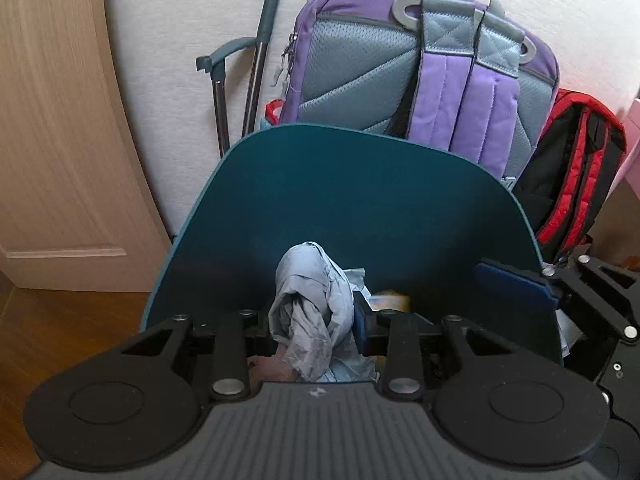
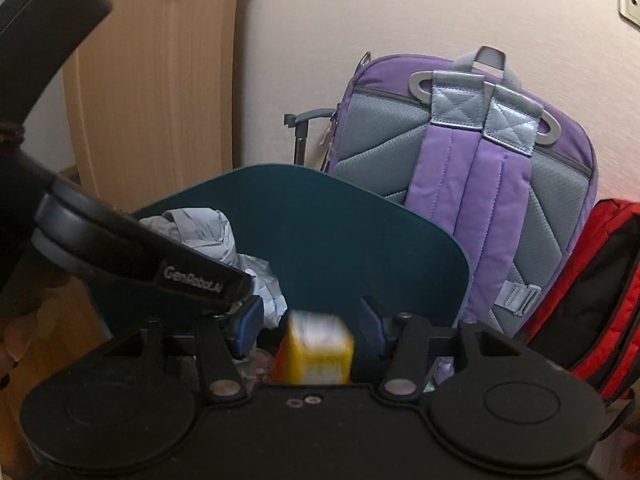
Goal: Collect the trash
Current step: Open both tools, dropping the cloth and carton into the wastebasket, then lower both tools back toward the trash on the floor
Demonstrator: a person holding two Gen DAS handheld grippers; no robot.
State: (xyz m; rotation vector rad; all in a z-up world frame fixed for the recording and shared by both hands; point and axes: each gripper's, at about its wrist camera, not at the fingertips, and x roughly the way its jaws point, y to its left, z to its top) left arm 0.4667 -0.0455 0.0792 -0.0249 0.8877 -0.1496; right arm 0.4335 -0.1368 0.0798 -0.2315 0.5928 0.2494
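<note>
A teal bin stands open below both grippers. My left gripper is shut on a crumpled grey-blue paper wad and holds it over the bin's mouth. In the right wrist view that wad shows behind the left gripper's black body. My right gripper is open above the bin. A yellow carton sits blurred between its blue pads with gaps on both sides. The carton also shows inside the bin in the left wrist view, as does a right gripper pad.
A purple and grey backpack leans on the wall behind the bin, with a red and black bag to its right. A grey handled tool stands to the left by a wooden door. The floor is wood.
</note>
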